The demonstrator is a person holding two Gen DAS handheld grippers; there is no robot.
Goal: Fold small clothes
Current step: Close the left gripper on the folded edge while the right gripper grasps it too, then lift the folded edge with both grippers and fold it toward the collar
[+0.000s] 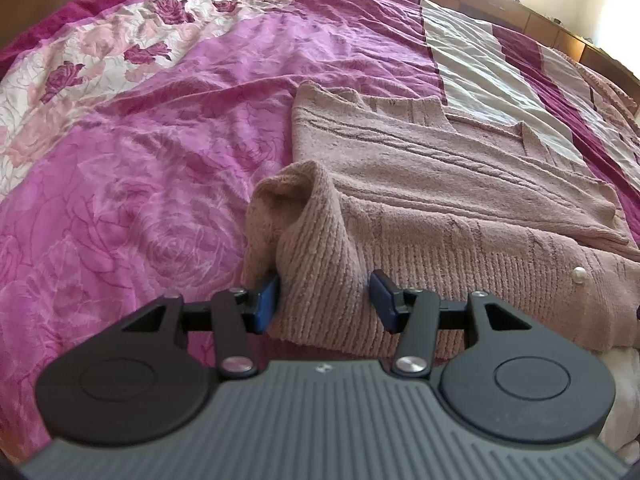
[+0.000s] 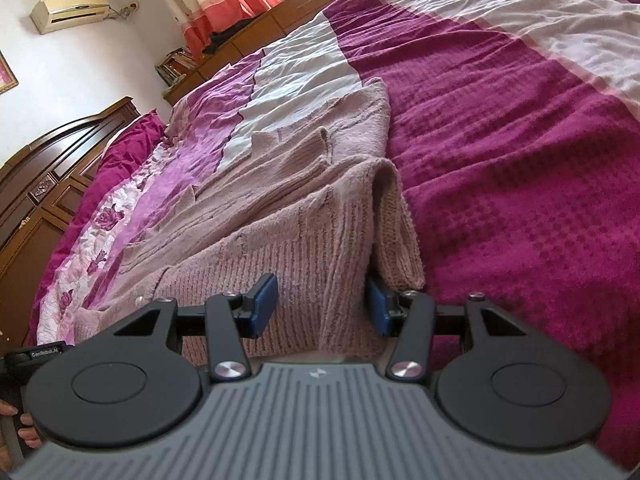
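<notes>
Cardigan of dusty pink knit is seen spread flat on a pink and magenta bedspread, its ribbed hem nearest. Nearest of all, a raised bunch of hem is pinched between the blue pads of the left gripper at one corner; the opposite corner is likewise pinched by the right gripper, jaws half closed. Slipping is judged possible, since thick loose knit is held by a fold only; uneven lifting could skew the fold. A pearl button could be snagged. Beyond, more bedspread is seen
</notes>
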